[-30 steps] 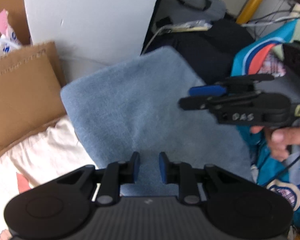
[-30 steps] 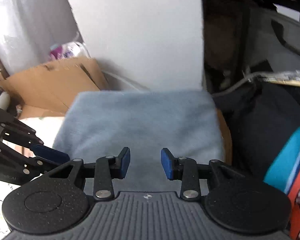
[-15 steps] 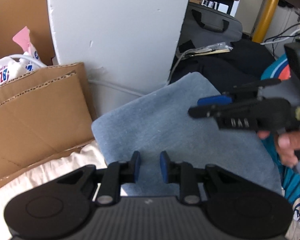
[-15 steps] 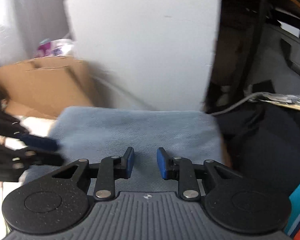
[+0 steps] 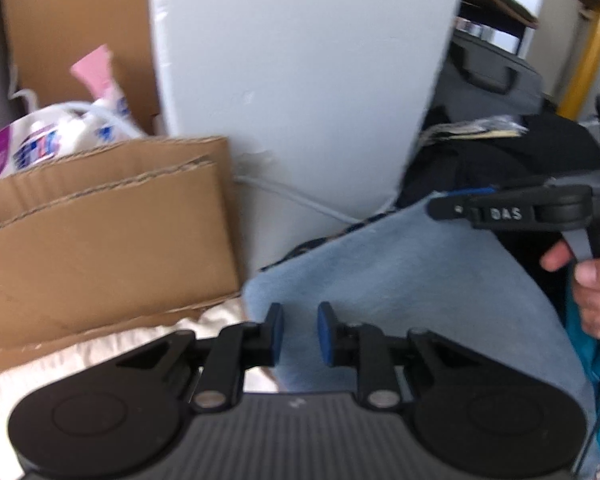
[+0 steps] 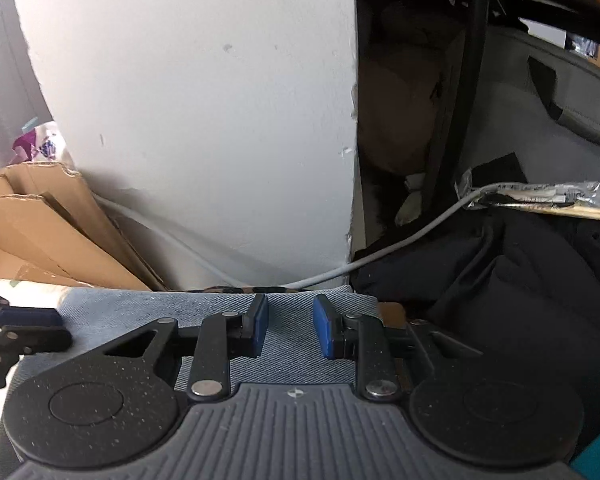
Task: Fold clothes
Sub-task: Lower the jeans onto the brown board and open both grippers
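Observation:
A folded light-blue garment (image 5: 420,280) lies flat in front of a white panel. My left gripper (image 5: 300,334) hovers over the garment's near left corner. Its jaws are closing to a narrow gap, and I see no cloth pinched between the blue pads. In the right wrist view, my right gripper (image 6: 290,328) sits over the garment (image 6: 140,308) close to its far edge, open with a slightly wider gap and nothing between the pads. The right gripper (image 5: 444,204) shows side-on at the garment's far right corner, held by a hand (image 5: 592,280). The left gripper (image 6: 56,328) enters from the left.
A white panel (image 6: 200,120) stands right behind the garment, with a grey cable (image 6: 400,244) along its foot. Cardboard (image 5: 100,240) and a cream cloth (image 5: 100,352) lie left. Black fabric (image 6: 520,280) lies to the right, and a teal garment (image 5: 588,344) shows under the hand.
The right gripper's jaws narrowed and it moved forward to the garment's far edge. The left gripper shifted toward the garment's left corner and tilted, showing more of the cardboard and panel.

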`<state>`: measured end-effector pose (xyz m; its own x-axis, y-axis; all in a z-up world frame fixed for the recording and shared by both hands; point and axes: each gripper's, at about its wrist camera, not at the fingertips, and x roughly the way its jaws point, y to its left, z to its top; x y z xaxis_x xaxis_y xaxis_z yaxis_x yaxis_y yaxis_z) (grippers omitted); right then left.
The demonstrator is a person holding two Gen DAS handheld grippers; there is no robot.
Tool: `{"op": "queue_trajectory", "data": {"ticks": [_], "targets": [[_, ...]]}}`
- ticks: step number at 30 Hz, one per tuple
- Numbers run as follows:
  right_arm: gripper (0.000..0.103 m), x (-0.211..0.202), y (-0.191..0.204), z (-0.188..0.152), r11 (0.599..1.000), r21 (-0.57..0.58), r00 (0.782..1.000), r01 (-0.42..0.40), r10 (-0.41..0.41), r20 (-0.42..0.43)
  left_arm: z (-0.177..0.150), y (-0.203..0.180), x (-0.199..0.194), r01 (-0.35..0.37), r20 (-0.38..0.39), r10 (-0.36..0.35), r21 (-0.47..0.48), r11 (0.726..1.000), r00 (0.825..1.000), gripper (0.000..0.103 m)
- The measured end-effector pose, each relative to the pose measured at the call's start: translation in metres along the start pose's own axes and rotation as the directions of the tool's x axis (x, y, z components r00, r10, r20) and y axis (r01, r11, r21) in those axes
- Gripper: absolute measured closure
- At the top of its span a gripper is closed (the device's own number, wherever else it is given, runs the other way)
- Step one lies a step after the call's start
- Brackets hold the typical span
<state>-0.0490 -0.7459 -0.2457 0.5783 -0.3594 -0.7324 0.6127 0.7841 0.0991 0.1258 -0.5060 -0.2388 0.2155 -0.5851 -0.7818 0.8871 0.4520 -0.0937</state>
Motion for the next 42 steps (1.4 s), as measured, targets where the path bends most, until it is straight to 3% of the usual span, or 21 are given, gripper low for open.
{"op": "queue_trajectory", "data": {"ticks": [4, 12, 17, 26, 33, 42], "targets": [[0.072, -0.004, 0.001, 0.005, 1.000, -0.019, 1.000, 0.013, -0.013, -0.018, -0.002, 0.003, -0.013, 0.034, 0.018, -0.033, -0.033, 0.999, 0.999, 0.084], [0.061, -0.063, 0.005, -0.013, 0.996, -0.070, 0.998, -0.054, 0.055, 0.017, -0.019, -0.026, -0.046, 0.151, 0.029, -0.152, 0.045, 0.988, 0.988, 0.083], [0.060, -0.085, 0.010, -0.043, 0.993, -0.086, 0.996, -0.084, 0.085, 0.006, -0.039, -0.052, -0.042, 0.203, -0.032, -0.200, 0.105, 0.974, 0.979, 0.083], [0.060, -0.091, 0.037, -0.098, 0.980, -0.177, 0.994, -0.092, 0.080, -0.076, -0.054, -0.059, -0.016, 0.134, -0.082, -0.120, 0.183, 0.974, 0.989, 0.092], [0.060, -0.096, 0.040, -0.126, 0.986, -0.148, 0.994, -0.077, 0.066, -0.081, -0.056, -0.066, -0.004, 0.090, -0.086, -0.072, 0.234, 0.968, 0.994, 0.093], [0.060, -0.130, 0.021, -0.169, 0.997, -0.066, 0.996, -0.046, 0.041, -0.079, -0.058, -0.061, -0.001, 0.096, -0.085, -0.078, 0.232, 0.968, 0.993, 0.093]]}}
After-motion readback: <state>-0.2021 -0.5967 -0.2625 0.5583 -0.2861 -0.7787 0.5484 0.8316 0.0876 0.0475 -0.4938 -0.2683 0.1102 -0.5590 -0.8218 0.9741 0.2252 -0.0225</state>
